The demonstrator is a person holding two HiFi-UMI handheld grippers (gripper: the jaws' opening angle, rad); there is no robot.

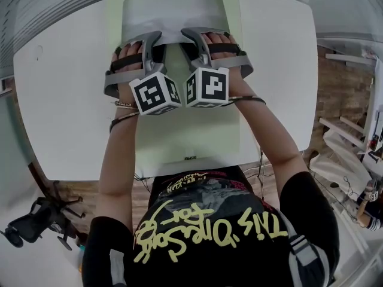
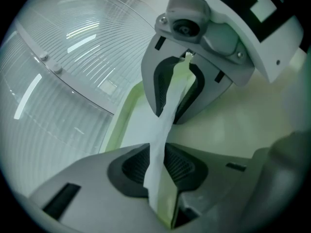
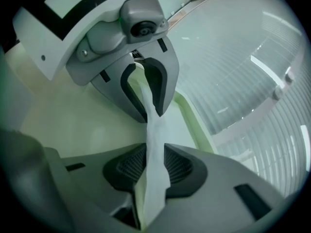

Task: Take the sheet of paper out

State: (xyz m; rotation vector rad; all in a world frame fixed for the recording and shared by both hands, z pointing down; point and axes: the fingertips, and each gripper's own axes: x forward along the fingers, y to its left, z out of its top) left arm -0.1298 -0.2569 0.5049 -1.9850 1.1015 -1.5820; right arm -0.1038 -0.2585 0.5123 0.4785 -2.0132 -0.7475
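Pinching the near edge of the white sheet of paper with both tongs.

The left gripper and the right gripper sit side by side, just apart. Each is clenched on the sheet, its dark ribbed pads pressing the paper from both sides. Two close grips likely keep the thin sheet from twisting or tearing as it is drawn free. The sheet lies at the far end of the pale green flat folder on the white table, not yet clear of it. A green sliver shows beside the paper at the jaws; whether the folder is caught too I cannot tell. Both forearms reach straight forward, with the grippers tilted downward.
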